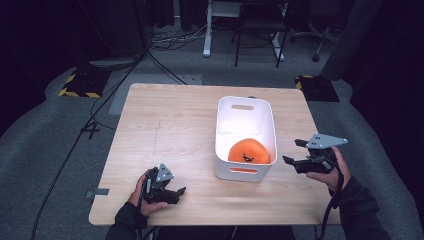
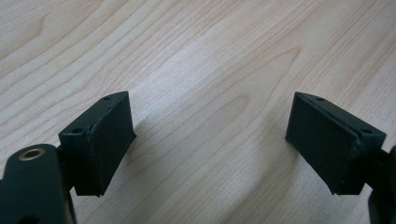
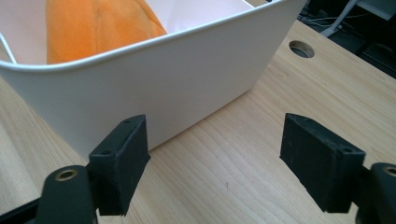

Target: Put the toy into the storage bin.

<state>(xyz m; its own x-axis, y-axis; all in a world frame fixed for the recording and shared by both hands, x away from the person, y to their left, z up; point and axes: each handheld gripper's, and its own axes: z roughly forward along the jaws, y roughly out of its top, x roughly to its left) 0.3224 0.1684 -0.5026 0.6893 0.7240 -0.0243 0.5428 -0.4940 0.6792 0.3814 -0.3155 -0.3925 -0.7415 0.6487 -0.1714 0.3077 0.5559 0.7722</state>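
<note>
White bin (image 1: 245, 120): on table (image 1: 165, 125), toward right edge, near front. Orange plush toy (image 1: 248, 151): inside bin, at its near end; we see black smile in high view. Right gripper view: toy (image 3: 98, 25) cut off by frame, face hidden; bin wall (image 3: 163, 79) close ahead.

Right gripper (image 1: 299, 151): just right of bin, spread, empty.

Left gripper (image 1: 176, 192): near front edge, left of bin, spread, empty; its own view gives us bare wood (image 2: 210, 70).

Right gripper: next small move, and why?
Probably lift the right gripper over the white plastic bin's rim towards the orange plush toy. Its jaws are open and empty beside the bin wall, and the toy lies inside at the near end.
</note>
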